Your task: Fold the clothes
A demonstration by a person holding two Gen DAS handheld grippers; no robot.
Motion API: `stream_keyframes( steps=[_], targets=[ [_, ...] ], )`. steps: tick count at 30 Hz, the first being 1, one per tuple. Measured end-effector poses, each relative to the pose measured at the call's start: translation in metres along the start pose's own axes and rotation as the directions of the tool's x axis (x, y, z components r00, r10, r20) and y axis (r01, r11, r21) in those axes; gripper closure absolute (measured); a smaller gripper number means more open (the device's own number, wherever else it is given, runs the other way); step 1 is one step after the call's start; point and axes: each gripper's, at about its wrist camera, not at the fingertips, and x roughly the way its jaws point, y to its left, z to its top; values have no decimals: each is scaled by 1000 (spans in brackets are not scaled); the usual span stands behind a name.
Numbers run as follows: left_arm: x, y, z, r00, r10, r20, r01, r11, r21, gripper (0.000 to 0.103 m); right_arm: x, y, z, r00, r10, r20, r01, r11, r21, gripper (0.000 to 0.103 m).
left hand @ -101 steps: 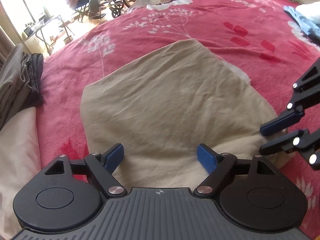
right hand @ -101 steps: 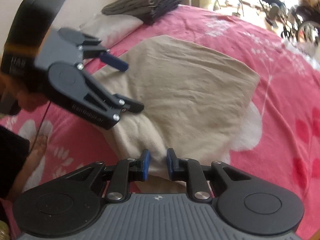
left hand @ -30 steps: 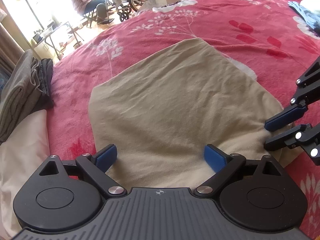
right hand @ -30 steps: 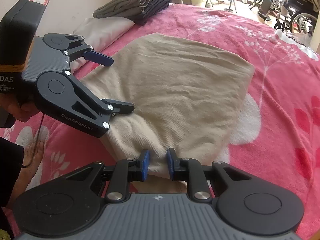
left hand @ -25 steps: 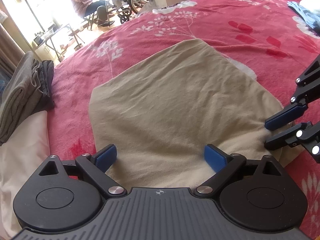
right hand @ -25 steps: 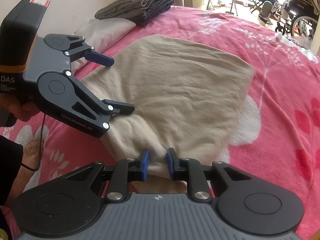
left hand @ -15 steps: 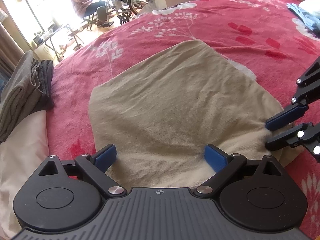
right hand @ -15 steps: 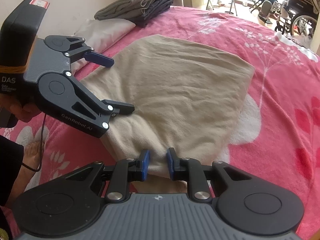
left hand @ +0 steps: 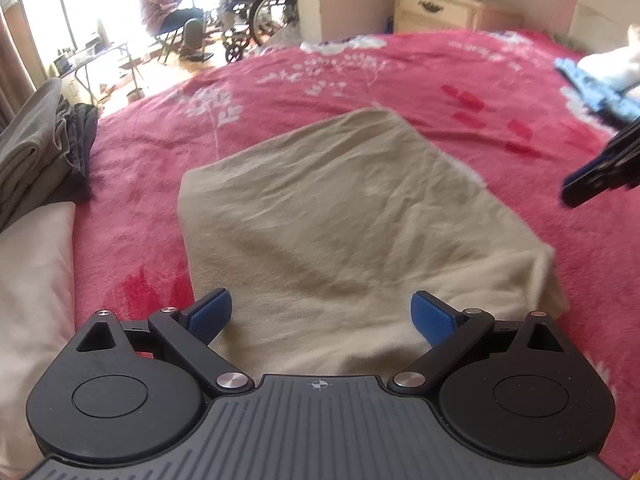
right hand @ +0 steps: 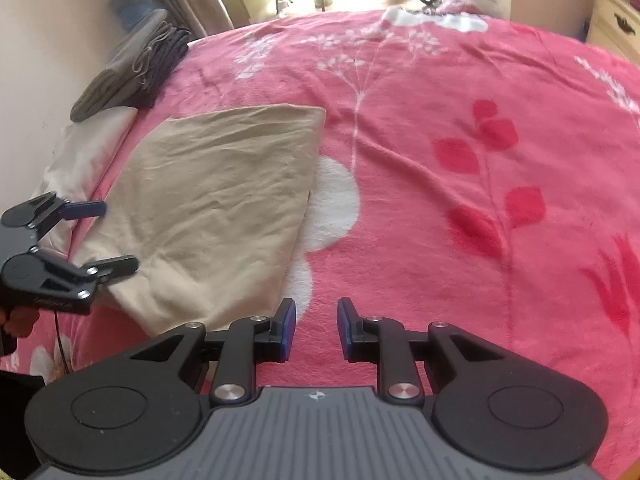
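Observation:
A beige garment [left hand: 340, 232], folded into a rough square, lies flat on the pink flowered blanket [left hand: 460, 92]. My left gripper [left hand: 322, 316] stands wide open over the garment's near edge, its blue pads [left hand: 210, 314] apart and touching nothing. The right wrist view has that garment [right hand: 216, 208] at the left, with the left gripper [right hand: 104, 236] at its near left corner. My right gripper [right hand: 316, 330] hangs over bare blanket to the right of the garment. Its jaws are opening and only blanket shows between them. The left wrist view catches the right gripper [left hand: 580, 188] blurred at the right edge.
A stack of grey folded clothes [left hand: 36, 160] [right hand: 132, 68] sits on a pale pillow [left hand: 32, 280] at the bed's left. A blue patterned cloth [left hand: 596, 92] lies far right. Beyond the bed are a nightstand [left hand: 440, 4], a wheelchair [left hand: 256, 4] and a seated person [left hand: 160, 0].
My right gripper has let go of the garment's near corner, rolled and swung right over bare blanket, its jaws a little wider. The left gripper drew back slightly and stayed open.

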Motion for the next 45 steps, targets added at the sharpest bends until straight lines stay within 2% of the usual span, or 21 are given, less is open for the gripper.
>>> stream_keyframes(
  steps=[5, 9, 12, 16, 20, 21, 22, 25, 29, 32, 34, 37, 40, 45],
  targets=[
    [-17, 21, -2, 999, -8, 50, 11, 998, -66, 6, 15, 0, -2, 993, 107, -50, -101, 989, 106, 79],
    [-24, 40, -4, 996, -25, 81, 35, 992, -122, 6, 23, -9, -10, 978, 186, -96, -158, 957, 245, 79],
    [-25, 34, -5, 993, -56, 105, 64, 995, -75, 6, 24, -8, -21, 968, 219, -118, -182, 947, 266, 79],
    [-26, 12, -6, 987, -106, 124, 102, 994, 38, 6, 37, -1, -33, 953, 261, -155, -209, 935, 288, 79],
    [-24, -4, -13, 986, -118, 114, 105, 987, 120, 6, 48, 16, -37, 955, 240, -172, -200, 954, 224, 80],
    [-24, -4, -15, 987, -115, 112, 101, 987, 124, 6, 48, 19, -38, 960, 227, -166, -194, 962, 195, 83],
    [-25, -2, -16, 988, -110, 111, 97, 988, 118, 6, 47, 22, -38, 965, 208, -162, -182, 970, 161, 93],
    [-25, 12, -17, 989, -106, 100, 101, 993, 57, 6, 45, 28, -39, 973, 170, -154, -157, 983, 96, 100],
    [-23, 37, -18, 992, -108, 69, 111, 992, -53, 6, 46, 27, -41, 975, 147, -169, -136, 988, 72, 101],
    [-22, 53, -20, 994, -100, 42, 104, 988, -116, 6, 48, 22, -40, 965, 155, -210, -138, 986, 95, 100],
    [-20, 61, -21, 994, -108, 30, 111, 983, -144, 6, 44, 16, -37, 960, 179, -213, -153, 980, 130, 96],
    [-18, 72, -23, 992, -127, 11, 127, 975, -183, 6, 29, -1, -33, 971, 187, -150, -159, 970, 184, 83],
    [-16, 80, -24, 989, -151, 1, 147, 963, -225, 6, 20, -15, -26, 980, 178, -89, -154, 961, 230, 79],
    [-1, 94, -21, 975, -223, -10, 207, 918, -338, 6, 23, -23, -12, 980, 196, -35, -178, 942, 286, 64]
  ],
)
